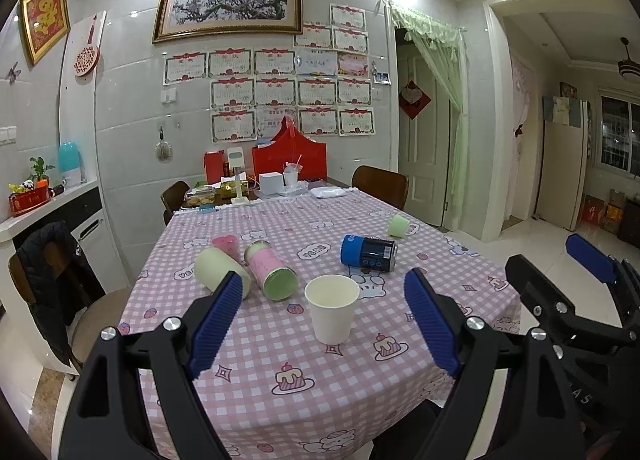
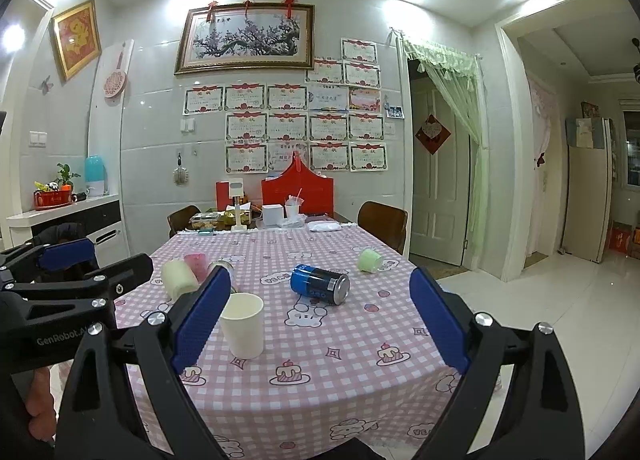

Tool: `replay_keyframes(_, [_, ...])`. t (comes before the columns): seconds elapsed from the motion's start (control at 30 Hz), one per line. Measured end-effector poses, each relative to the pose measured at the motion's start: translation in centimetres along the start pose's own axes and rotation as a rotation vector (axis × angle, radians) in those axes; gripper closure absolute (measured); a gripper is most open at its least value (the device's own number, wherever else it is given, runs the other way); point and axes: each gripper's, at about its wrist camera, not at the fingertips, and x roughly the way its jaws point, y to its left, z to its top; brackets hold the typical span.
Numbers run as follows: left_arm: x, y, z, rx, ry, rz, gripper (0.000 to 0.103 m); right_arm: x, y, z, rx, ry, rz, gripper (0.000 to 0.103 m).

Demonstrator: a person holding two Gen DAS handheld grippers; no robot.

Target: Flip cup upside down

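Item: white paper cup (image 1: 331, 308) — upright, mouth up, near the front edge of the pink checked tablecloth (image 1: 280, 400). Your left gripper (image 1: 324, 324) and right gripper (image 2: 320, 320) — both spread wide, empty, short of it.

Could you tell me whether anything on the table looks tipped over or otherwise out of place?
Yes. The blue can, the pink bottle, the cream cup and the green cup all lie on their sides. Only the white paper cup stands upright. No spill shows.
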Motion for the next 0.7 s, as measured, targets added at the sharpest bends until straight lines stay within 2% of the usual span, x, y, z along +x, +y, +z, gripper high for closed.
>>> replay_keyframes(0.7, [-0.25, -0.16, -0.58, -0.004, 0.012, 0.036, 0.021, 0.07, -0.09, -0.25, 0.002, 0.015, -0.002, 0.015])
